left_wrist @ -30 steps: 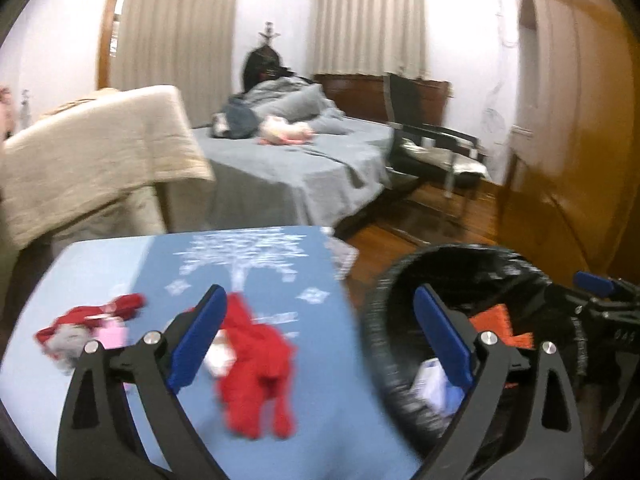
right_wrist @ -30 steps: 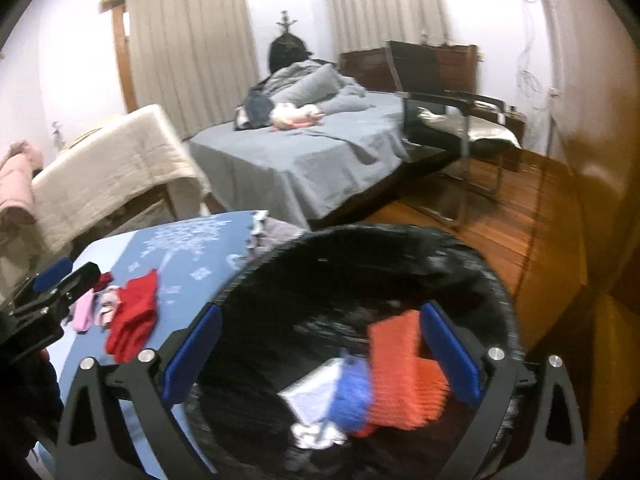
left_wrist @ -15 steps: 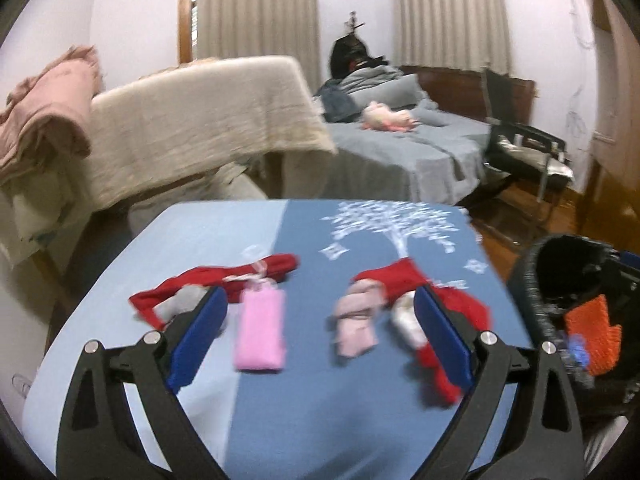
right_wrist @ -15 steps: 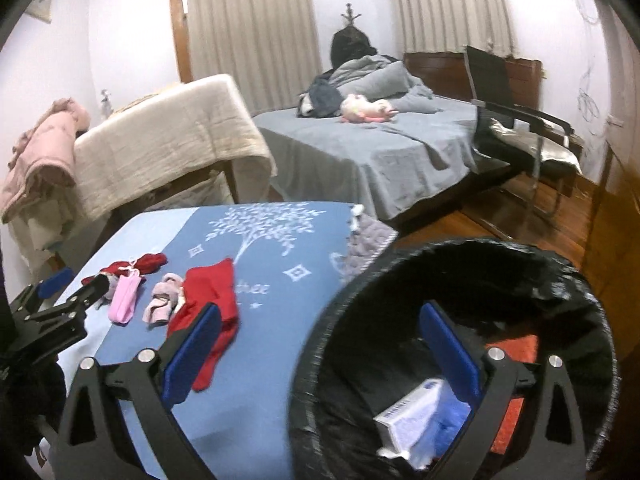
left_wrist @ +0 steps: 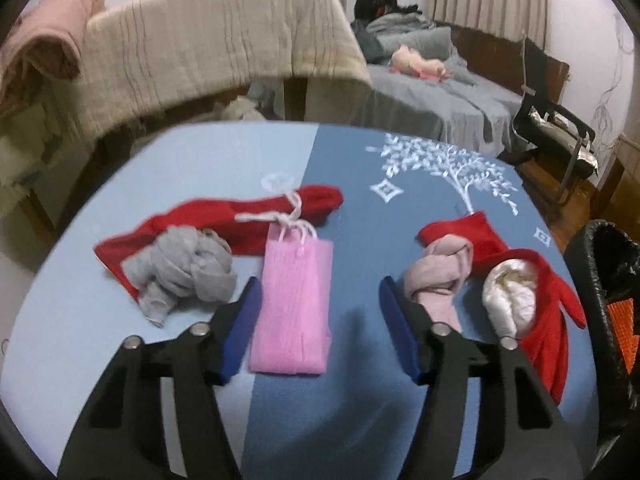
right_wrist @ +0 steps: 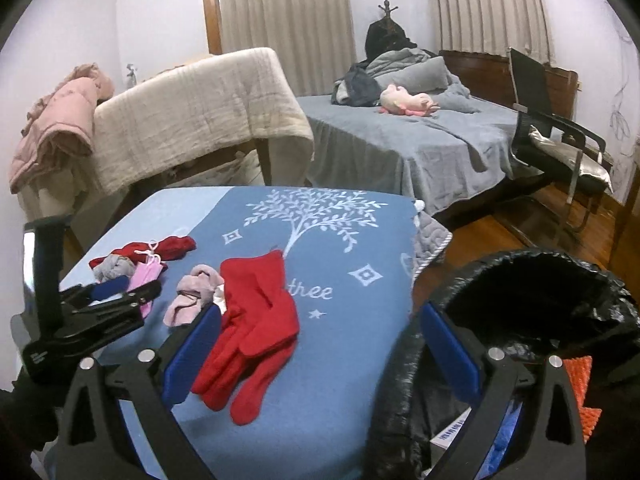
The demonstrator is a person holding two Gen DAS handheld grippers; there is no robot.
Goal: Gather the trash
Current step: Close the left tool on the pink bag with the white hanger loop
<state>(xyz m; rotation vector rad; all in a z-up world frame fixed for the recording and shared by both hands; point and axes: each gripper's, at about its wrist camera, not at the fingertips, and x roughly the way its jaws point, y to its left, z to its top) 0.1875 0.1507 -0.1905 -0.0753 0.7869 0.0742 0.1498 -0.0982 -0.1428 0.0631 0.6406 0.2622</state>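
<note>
A blue-clothed table (left_wrist: 400, 152) carries scattered items. My left gripper (left_wrist: 320, 328) hovers low over a pink knitted pouch (left_wrist: 294, 308). The pouch lies between the jaws, which are closing; a gap still shows on the right side. Beside it lie a grey crumpled cloth (left_wrist: 184, 276), a red cloth (left_wrist: 224, 220), a pale pink bundle (left_wrist: 440, 276) and a white wad (left_wrist: 508, 300). My right gripper (right_wrist: 322, 356) stands open above red gloves (right_wrist: 256, 320), holding nothing. The black-lined bin (right_wrist: 520, 292) sits at the table's right edge. The left gripper (right_wrist: 140, 292) also shows in the right wrist view.
Inside the bin lie an orange mesh piece (right_wrist: 580, 392) and a white box (right_wrist: 452, 432). Behind the table stand a rack draped with a beige blanket (right_wrist: 192, 112), a grey bed (right_wrist: 400, 144) and a black chair (right_wrist: 552, 132). Wooden floor lies to the right.
Both views swung left from the bin to the table. The left gripper dropped over the pink pouch and its jaws narrowed. The right gripper left the bin's mouth and now hangs over the red gloves.
</note>
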